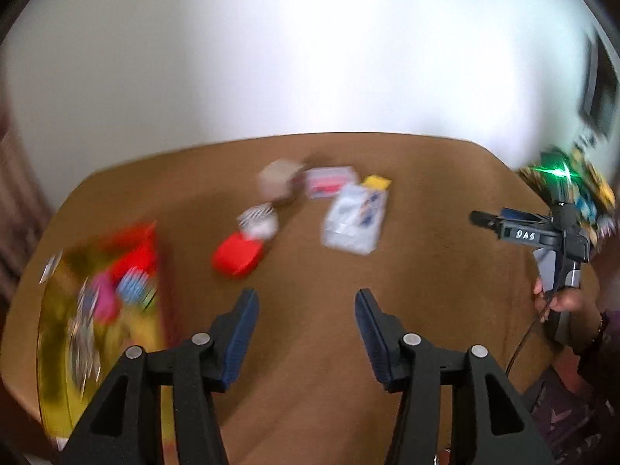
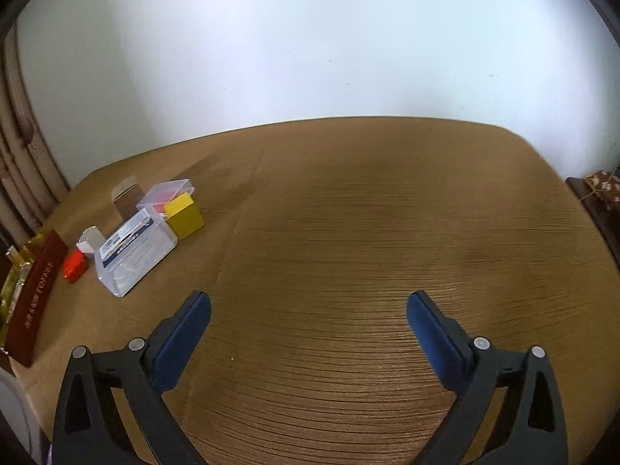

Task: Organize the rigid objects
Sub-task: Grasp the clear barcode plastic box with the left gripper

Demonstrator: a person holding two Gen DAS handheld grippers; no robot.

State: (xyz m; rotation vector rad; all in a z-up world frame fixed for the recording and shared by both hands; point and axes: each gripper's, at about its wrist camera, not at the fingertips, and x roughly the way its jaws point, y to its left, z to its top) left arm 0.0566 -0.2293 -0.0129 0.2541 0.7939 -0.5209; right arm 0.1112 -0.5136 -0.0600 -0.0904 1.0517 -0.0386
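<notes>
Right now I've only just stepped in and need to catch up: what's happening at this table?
A person holds a two-finger gripper in each hand over a brown table. Both the left gripper and right gripper are open and empty. A cluster of small things waits near the far left of the table: a clear plastic case, a yellow box, a small red box. A long dark red box lies at the left edge. Nothing is being carried.
</notes>
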